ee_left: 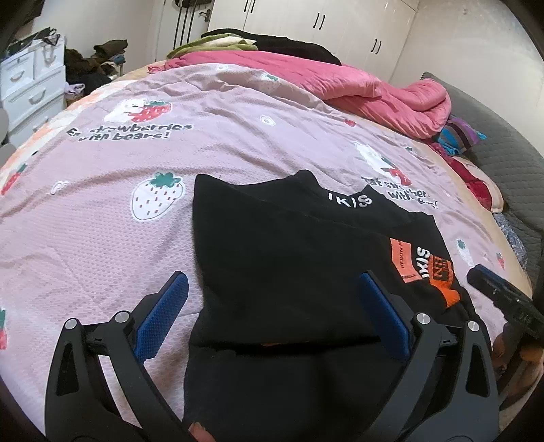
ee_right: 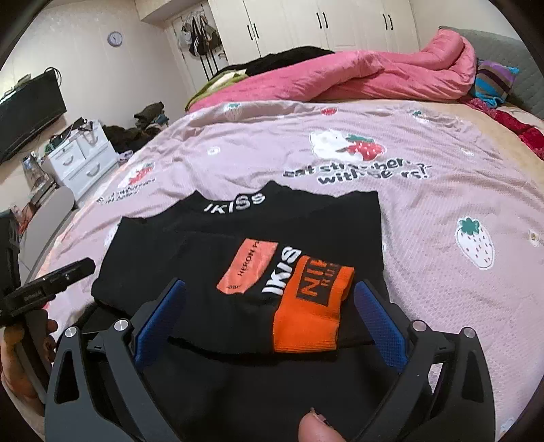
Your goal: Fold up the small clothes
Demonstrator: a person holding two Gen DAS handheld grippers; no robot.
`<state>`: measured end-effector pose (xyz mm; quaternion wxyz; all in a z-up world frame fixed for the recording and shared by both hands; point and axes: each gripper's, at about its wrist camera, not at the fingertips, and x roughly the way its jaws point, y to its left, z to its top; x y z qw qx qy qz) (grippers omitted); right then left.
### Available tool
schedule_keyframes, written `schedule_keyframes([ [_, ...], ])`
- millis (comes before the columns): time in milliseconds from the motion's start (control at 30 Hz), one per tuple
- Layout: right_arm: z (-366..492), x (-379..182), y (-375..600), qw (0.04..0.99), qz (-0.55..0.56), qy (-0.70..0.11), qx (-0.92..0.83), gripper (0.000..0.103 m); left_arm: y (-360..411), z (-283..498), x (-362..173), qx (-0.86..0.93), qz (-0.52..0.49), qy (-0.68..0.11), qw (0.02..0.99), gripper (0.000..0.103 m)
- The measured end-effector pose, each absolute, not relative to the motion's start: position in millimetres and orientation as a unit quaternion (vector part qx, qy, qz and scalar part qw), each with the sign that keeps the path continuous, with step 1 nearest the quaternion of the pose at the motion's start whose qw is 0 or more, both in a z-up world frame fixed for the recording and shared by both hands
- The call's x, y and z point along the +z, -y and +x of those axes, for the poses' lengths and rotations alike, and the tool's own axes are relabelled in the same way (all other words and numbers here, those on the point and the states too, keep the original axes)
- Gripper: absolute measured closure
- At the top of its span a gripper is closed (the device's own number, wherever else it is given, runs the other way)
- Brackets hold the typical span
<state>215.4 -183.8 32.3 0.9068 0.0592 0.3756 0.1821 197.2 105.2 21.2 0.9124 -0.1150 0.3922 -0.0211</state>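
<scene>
Black garment [ee_left: 289,272] with white "IKISS" lettering and orange patches, folded into a rough square, lying flat on the pink strawberry-print bedspread [ee_left: 102,238], low and centre in both views. Seen from the right wrist: same garment [ee_right: 210,258] spread just ahead of the fingers, orange cuff [ee_right: 312,306] on top at its lower right corner, peach label [ee_right: 246,265] beside it. Left gripper [ee_left: 272,306] at the bottom of its own frame, jaws spread wide, blue pads [ee_left: 163,316] standing on either side of the cloth's near edge, nothing pinched; left pad over bare bedspread, right pad over black fabric. Right gripper [ee_right: 272,316] likewise low in its frame, jaws spread wide, blue pads [ee_right: 380,326] flanking the orange cuff and not pressing on it. Left gripper also visible at the left edge of the right view [ee_right: 51,282] as a dark bar beside the garment; right gripper at the right edge of the left view [ee_left: 503,295]. Fingertip [ee_right: 316,425] showing at the bottom centre of the right view. Rumpled pink quilt [ee_right: 357,74] across the top of the bed, striped cloth [ee_right: 493,81] at upper right, white wardrobe doors [ee_right: 323,23] behind, white drawer unit [ee_right: 81,163] and dark television [ee_right: 27,112] at the left.
</scene>
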Motion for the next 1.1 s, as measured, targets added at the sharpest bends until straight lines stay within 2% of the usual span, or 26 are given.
schedule_keyframes([
  [1100,165,57,218,0.924,0.084,-0.324,0.188,0.005,-104,134,43,0.007,-0.111,-0.360,0.926,0.009],
])
